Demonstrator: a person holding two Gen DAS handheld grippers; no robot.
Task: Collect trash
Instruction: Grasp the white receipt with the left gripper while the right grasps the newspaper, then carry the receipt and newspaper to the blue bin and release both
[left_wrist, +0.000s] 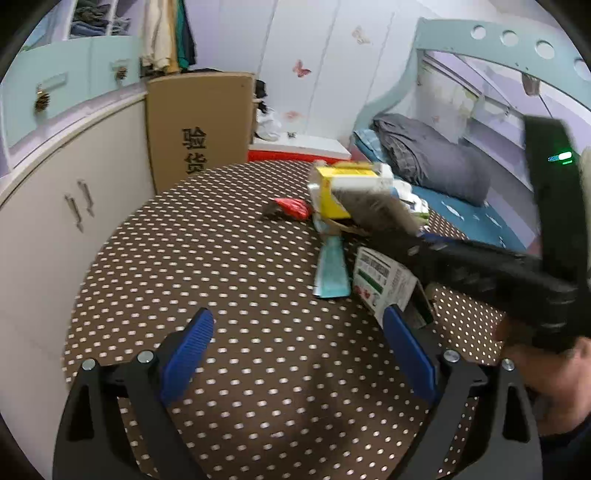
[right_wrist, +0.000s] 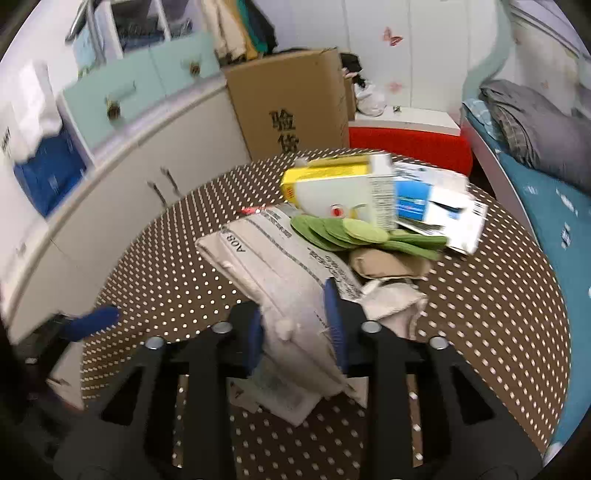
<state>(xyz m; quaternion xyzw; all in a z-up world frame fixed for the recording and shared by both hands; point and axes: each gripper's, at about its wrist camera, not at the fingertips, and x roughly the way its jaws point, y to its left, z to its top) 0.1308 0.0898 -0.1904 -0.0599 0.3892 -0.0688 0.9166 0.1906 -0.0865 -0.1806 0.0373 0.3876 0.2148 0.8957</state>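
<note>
A pile of trash lies on a round brown polka-dot table (left_wrist: 221, 258). My right gripper (right_wrist: 297, 332) is shut on a grey plastic mailer bag (right_wrist: 273, 251). Beyond it lie a yellow-and-white box (right_wrist: 332, 184), a green wrapper (right_wrist: 354, 232), a blue-and-white box (right_wrist: 432, 203) and crumpled brown paper (right_wrist: 384, 266). My left gripper (left_wrist: 295, 354) is open and empty above bare table. From there I see the yellow box (left_wrist: 343, 188), a red wrapper (left_wrist: 291, 208), a teal packet (left_wrist: 332, 269), a white printed box (left_wrist: 384, 280), and the right gripper's black body (left_wrist: 480, 266) holding the grey bag (left_wrist: 376, 208).
A tall cardboard box (left_wrist: 199, 125) stands behind the table by white cabinets (left_wrist: 55, 229). A red-and-white bench (right_wrist: 406, 140) is at the back. A bed with grey bedding (left_wrist: 424, 155) runs along the right side.
</note>
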